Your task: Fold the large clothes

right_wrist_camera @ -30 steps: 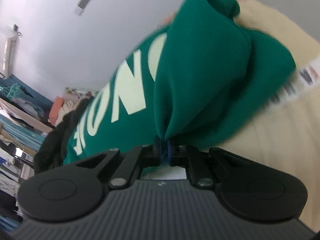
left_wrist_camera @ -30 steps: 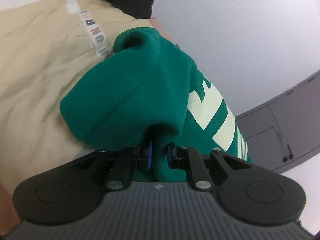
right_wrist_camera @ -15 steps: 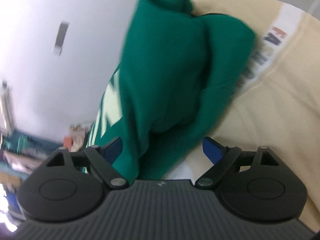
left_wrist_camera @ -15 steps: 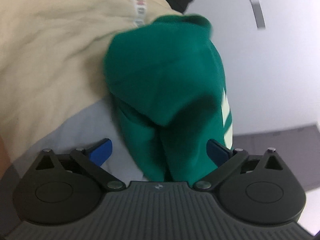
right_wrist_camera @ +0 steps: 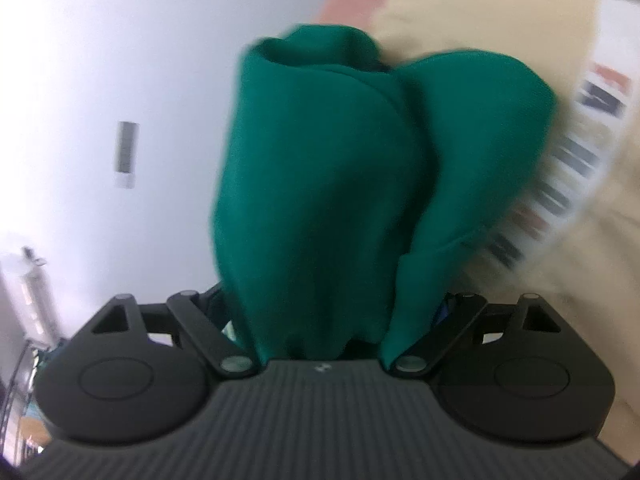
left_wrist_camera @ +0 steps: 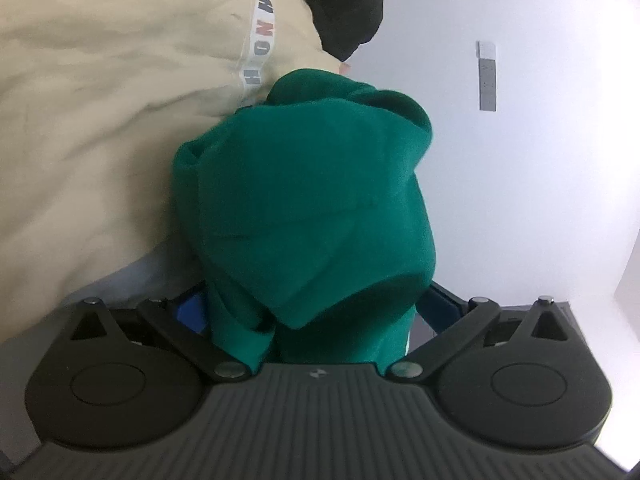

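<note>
A green sweatshirt (left_wrist_camera: 312,208) hangs bunched in front of both cameras, held up in the air. In the left wrist view it drapes between the spread fingers of my left gripper (left_wrist_camera: 312,308); the blue pads (left_wrist_camera: 192,308) stand wide apart, so the gripper is open. In the right wrist view the same green sweatshirt (right_wrist_camera: 340,200) falls between the spread fingers of my right gripper (right_wrist_camera: 336,316), also open. The fabric hides most of the fingertips in both views.
The person's beige top with a lettered white stripe (left_wrist_camera: 100,120) fills the left of the left wrist view and the right of the right wrist view (right_wrist_camera: 580,200). A black garment (left_wrist_camera: 348,4) is behind it. A white ceiling with a vent (left_wrist_camera: 487,76) is above.
Both grippers were shut on the green sweatshirt one second ago; both have opened wide. The sweatshirt now lies loosely between the fingers, and both cameras have tilted further toward the ceiling.
</note>
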{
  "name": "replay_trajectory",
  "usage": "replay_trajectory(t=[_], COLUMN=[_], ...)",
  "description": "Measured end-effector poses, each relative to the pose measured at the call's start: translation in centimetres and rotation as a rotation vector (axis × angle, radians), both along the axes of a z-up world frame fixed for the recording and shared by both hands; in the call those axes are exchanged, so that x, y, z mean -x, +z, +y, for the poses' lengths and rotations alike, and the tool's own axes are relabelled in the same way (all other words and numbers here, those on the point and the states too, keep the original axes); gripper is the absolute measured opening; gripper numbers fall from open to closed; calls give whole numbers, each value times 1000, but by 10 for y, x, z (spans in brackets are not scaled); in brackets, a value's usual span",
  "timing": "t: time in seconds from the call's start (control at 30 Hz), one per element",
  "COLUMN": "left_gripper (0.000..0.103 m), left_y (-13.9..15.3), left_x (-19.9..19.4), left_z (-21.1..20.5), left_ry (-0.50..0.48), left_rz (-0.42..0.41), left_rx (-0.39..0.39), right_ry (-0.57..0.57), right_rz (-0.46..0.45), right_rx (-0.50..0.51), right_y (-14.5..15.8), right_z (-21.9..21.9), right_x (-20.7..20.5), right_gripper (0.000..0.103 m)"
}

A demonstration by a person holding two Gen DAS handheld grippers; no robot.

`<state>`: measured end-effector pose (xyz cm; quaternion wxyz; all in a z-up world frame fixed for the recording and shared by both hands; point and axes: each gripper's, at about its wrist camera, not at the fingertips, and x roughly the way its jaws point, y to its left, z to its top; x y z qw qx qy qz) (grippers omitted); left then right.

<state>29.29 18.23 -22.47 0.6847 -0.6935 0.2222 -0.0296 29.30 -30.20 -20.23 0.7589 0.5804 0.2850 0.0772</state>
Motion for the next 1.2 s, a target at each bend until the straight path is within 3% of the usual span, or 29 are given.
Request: replay_trajectory(t=[0.13,0.27,0.4,0.47,0.63,0.83,0.93,1.0,1.2], left_gripper=[103,103,103,103,103,102,94,83,59], left_y=[1,8,10,1,-9,-4,-3,-3,7], left_x=[-8,-11,-15,-24,-33,-37,-39,-42,-31], left_z=[1,1,3,4,5,1,1,1,-6], left_ry=[18,53,66,85,132,121,108,99,80], left_rz=[-23,-57,-4,37,84,107,128,133,109], left_rx=[3,54,50,67,125,49,11,-14,-140], right_ry=[14,43,108,109,39,-21,-32,-3,48], right_rz=[26,82,68,61,45,23,28,27,-49], right_rx=[34,107,212,201,64,57,99,120,78], right_y=[-6,-20,-10,-11,-19,-26,-22,-20,-18], right_z=[5,14,30,30,16,22,32,35,26], right_x=[-5,-18,-25,-25,-23,-41,-53,-61,-64], right_gripper=[92,93,95,95,95,96,96,95,53])
